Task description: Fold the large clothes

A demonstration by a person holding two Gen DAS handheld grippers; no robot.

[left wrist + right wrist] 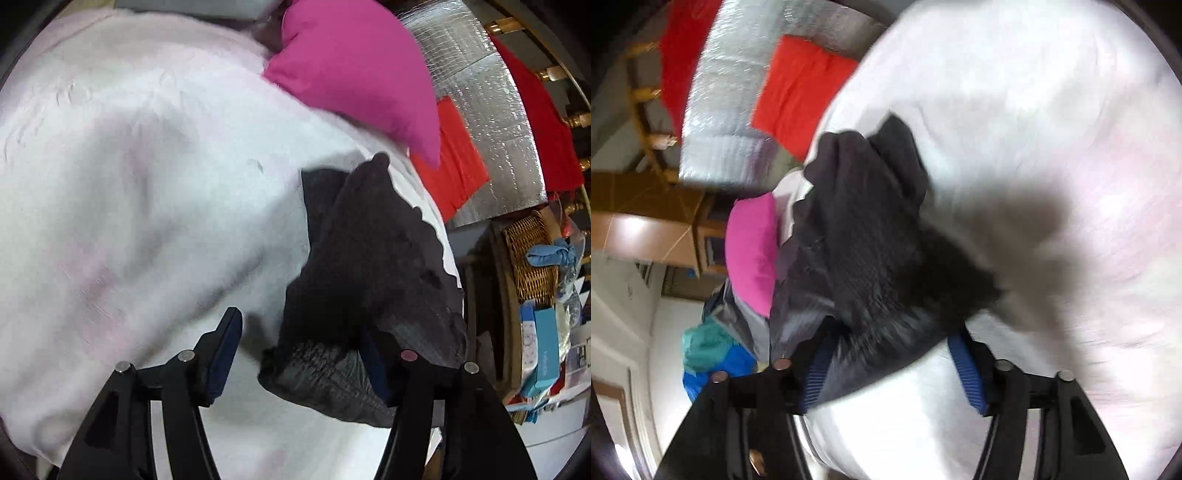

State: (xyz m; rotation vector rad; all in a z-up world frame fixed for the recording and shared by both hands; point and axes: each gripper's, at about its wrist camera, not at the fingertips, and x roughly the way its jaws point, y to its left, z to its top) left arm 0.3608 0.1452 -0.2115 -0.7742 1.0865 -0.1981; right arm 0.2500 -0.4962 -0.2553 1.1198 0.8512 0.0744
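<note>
A black garment (pixel 369 258) lies bunched on a white bed cover (pixel 147 184). In the left wrist view my left gripper (pixel 299 358) stands open. The black cloth drapes over its right finger (pixel 373 365), and the left finger (pixel 225 354) is apart from it over the white cover. In the right wrist view the same black garment (pixel 864 240) sits between the fingers of my right gripper (pixel 890 373). It lies against the left finger (pixel 812 376), with white cover (pixel 1034 110) showing before the right finger (pixel 967 369). That gripper is open too. Both pictures are blurred.
A pink pillow (pixel 351 66) lies on the cover beyond the garment. A red cloth (pixel 458 155) rests on a silver foil mat (pixel 498 110) past the bed's edge. A wicker basket (pixel 532 258) and boxes stand at the right. Blue and teal cloth (pixel 713 354) lies on the floor.
</note>
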